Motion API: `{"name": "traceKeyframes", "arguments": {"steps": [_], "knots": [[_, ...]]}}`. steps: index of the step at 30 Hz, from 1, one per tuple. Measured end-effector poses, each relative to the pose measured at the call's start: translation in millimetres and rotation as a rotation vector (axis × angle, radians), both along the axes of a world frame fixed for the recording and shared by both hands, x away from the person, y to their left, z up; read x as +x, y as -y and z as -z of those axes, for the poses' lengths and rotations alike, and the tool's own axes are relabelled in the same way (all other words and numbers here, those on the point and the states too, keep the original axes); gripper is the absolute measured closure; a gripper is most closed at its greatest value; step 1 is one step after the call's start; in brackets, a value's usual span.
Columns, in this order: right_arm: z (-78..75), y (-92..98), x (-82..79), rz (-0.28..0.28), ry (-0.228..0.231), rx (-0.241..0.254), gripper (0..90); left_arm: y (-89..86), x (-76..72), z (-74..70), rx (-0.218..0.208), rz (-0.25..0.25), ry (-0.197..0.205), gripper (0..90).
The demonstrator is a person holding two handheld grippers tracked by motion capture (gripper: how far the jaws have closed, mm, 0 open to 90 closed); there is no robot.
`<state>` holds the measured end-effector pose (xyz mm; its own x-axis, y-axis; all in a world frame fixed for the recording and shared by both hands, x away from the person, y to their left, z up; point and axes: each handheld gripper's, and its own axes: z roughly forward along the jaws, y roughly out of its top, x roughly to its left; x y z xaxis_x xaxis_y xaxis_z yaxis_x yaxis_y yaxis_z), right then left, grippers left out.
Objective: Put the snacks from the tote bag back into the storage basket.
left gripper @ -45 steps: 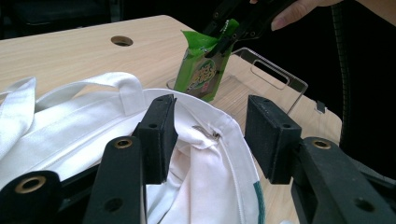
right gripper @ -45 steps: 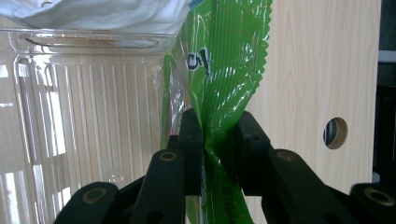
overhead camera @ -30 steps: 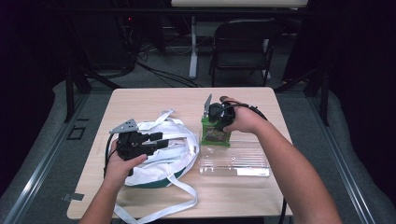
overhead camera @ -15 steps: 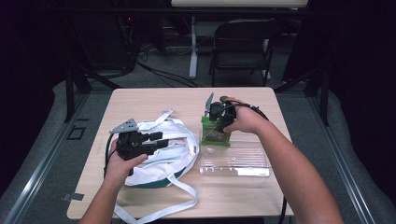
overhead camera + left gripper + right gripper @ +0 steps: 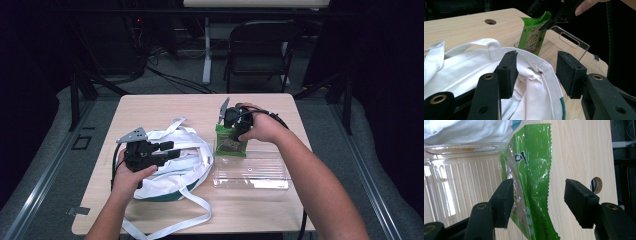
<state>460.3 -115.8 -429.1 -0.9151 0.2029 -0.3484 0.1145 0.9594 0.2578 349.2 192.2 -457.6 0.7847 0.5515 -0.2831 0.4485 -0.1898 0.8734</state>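
Two-handed packing job, by the look of it, caught at a hand-off: green crinkled foil snack packet standing upright at the far left corner of the clear ribbed plastic tray, right of centre on the pale wooden tabletop, just beside the white cloth tote bag with a green base. Right gripper poised over the packet's top, jaws wide apart and only just opened, packet between the pads but squeezed by neither, so judged released rather than held. Left gripper lying level over the bag toward the tabletop's left edge, jaws apart and just eased a little wider, hemmed rim with its small metal snap between them, one pad against the cloth, no clamp on it. Step in hand, probably: letting go of the packet while readying the bag's mouth. Next move, as a guess: close the left gripper on the rim and lift it to hold the mouth open, then re-grip the packet near its serrated top seal and carry it across into the bag. Calls for a firm pinch on slippery foil and care not to tip the light tray. Writing: yellow and white lettering with a small red mark on the packet's front, too blurred and creased to read.
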Motion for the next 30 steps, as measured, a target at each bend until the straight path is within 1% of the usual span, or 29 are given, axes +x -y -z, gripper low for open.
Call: {"name": "traceKeyframes", "arguments": {"steps": [2,5,8,10,15,19,20,25,28,30], "knots": [[-0.6,-0.3,-0.2,-0.001,-0.001,0.006,40.8,-0.6,0.4,-0.4,0.004,0.0,0.005,50.9],[-1.7,-0.4,-0.4,0.003,0.002,0.008,40.8,-0.7,0.4,-0.1,0.0,-0.002,0.001,51.0],[-3.9,-0.1,-0.6,-0.001,0.008,-0.002,41.3,-0.8,0.4,-0.2,-0.001,-0.002,0.001,51.0],[-4.6,0.5,-0.8,0.003,0.01,0.013,41.6,-0.9,0.4,-0.3,-0.002,-0.002,0.001,51.0],[-8.5,1.8,-0.5,0.009,0.016,0.019,41.7,-1.6,0.5,-0.5,-0.005,-0.005,0.001,51.0],[-12.6,1.9,-1.5,0.011,0.017,0.046,41.8,-2.2,0.2,-1.0,0.0,-0.004,0.004,50.9],[-14.1,1.9,-1.6,0.011,0.017,0.054,41.8,-2.1,-0.1,-0.9,-0.005,-0.007,0.004,50.9],[-20.7,1.7,-1.7,0.016,0.025,0.07,42.0,-3.0,-0.6,-1.6,-0.006,-0.012,0.007,50.9],[-24.4,1.9,-2.5,0.021,0.03,0.105,42.0,-3.0,-0.7,-1.9,-0.008,-0.012,0.007,50.9],[-27.5,2.5,-2.7,0.02,0.033,0.117,42.0,-3.0,-0.6,-1.9,-0.008,-0.012,0.007,50.9]]}}
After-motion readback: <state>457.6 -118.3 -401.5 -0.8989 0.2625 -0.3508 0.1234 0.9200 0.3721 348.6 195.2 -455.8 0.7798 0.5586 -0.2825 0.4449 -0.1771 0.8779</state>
